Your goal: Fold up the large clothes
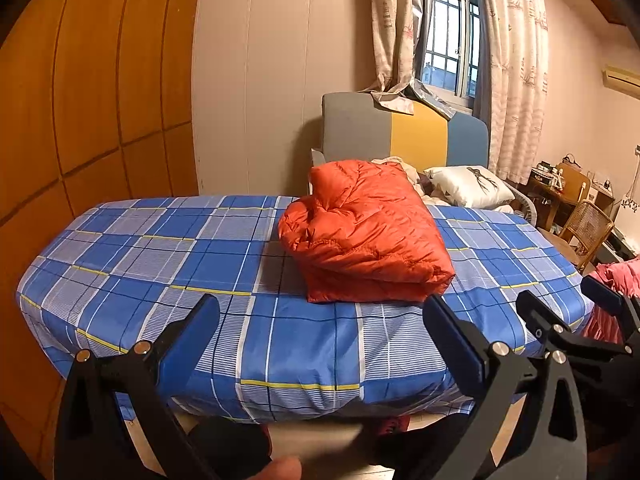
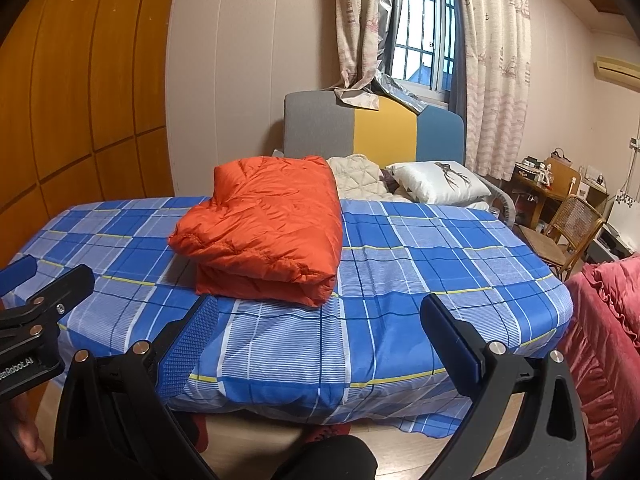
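- Wall (image 2: 248,80): pale pink panels behind the bed.
- Wardrobe (image 1: 92,92): orange-brown wood doors, left side.
- Window (image 2: 420,28): barred, daylight outside; patterned curtains (image 2: 492,72) on both sides.
- Headboard (image 1: 404,132): grey, yellow and blue sections, below the window.
- Bed sheet (image 2: 420,272): blue plaid.
- Pillow (image 2: 436,184): white, near the headboard.
- Chair (image 2: 568,232): cane-backed, beside a cluttered wooden desk (image 2: 536,188).
- Air conditioner (image 2: 616,70): high on the right wall.
- Floor (image 2: 256,440): light wood.
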{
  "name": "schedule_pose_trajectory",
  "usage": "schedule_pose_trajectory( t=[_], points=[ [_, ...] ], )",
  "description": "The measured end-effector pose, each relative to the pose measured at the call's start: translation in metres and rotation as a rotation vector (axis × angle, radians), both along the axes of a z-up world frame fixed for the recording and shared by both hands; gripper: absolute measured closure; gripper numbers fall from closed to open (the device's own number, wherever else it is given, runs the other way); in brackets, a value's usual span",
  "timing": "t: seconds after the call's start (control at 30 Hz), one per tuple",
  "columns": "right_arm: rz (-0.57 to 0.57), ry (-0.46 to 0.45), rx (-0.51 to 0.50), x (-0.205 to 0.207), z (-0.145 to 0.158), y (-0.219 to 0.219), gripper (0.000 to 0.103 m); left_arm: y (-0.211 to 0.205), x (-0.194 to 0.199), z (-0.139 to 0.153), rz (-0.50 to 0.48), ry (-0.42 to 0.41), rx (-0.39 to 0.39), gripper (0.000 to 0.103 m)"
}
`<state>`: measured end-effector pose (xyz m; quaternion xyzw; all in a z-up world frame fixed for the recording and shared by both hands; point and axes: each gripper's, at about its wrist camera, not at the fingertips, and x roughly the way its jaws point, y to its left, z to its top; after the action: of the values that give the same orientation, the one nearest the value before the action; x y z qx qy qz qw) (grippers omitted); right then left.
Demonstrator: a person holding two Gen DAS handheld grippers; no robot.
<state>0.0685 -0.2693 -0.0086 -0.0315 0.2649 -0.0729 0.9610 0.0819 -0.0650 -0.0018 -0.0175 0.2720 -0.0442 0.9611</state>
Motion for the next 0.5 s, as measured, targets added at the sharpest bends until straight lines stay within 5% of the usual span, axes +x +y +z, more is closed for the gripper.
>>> schedule_pose_trajectory(
  t=[0.5],
  points=[
    [0.007,0.001,0.005,0.0017,-0.0002,0.0023,0.003,0.0020,-0.0026,0.0020,0.008,-0.003,-0.007,0.002]
  ],
)
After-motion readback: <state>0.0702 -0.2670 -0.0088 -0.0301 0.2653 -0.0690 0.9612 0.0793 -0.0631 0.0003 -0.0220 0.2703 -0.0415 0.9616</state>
